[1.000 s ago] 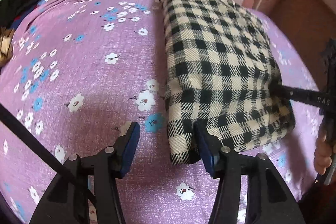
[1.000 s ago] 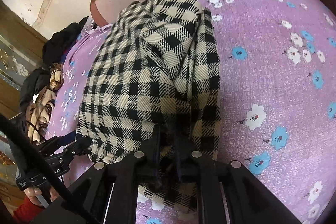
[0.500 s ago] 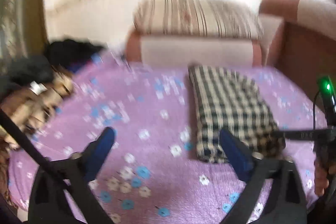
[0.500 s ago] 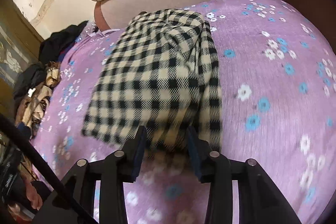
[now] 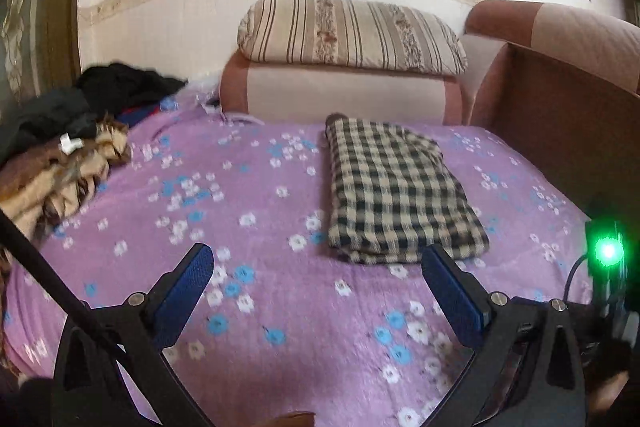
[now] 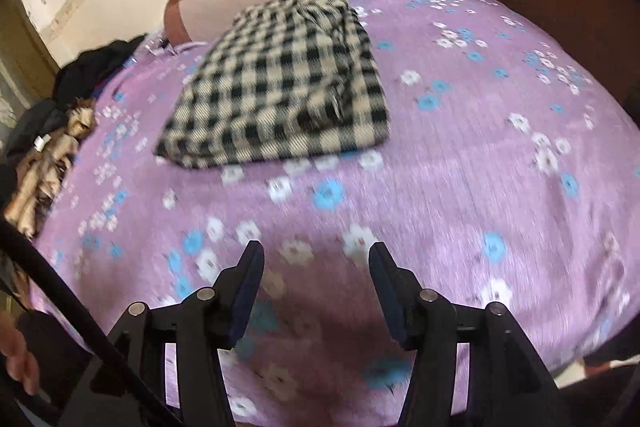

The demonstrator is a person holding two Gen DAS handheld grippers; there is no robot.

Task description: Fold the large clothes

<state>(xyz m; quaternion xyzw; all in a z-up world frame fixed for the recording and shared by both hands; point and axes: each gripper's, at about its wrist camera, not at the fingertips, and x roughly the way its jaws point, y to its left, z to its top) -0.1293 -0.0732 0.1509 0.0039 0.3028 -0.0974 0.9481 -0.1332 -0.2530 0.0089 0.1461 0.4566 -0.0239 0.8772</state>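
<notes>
A black-and-cream checked garment (image 5: 396,191) lies folded into a rectangle on the purple flowered bed cover (image 5: 248,211); it also shows in the right wrist view (image 6: 280,87). My left gripper (image 5: 318,259) is open wide and empty, held back from the garment's near edge. My right gripper (image 6: 316,259) is open and empty, well short of the garment, over the bed cover (image 6: 460,167).
A pile of dark and brown clothes (image 5: 60,147) lies at the bed's left side, also in the right wrist view (image 6: 44,155). A striped pillow (image 5: 348,35) rests on the pink headboard cushion (image 5: 340,95). A brown padded side panel (image 5: 560,131) bounds the right.
The right gripper let go of the checked garment and opened. Both grippers pulled back and up from it. The left gripper opened wider.
</notes>
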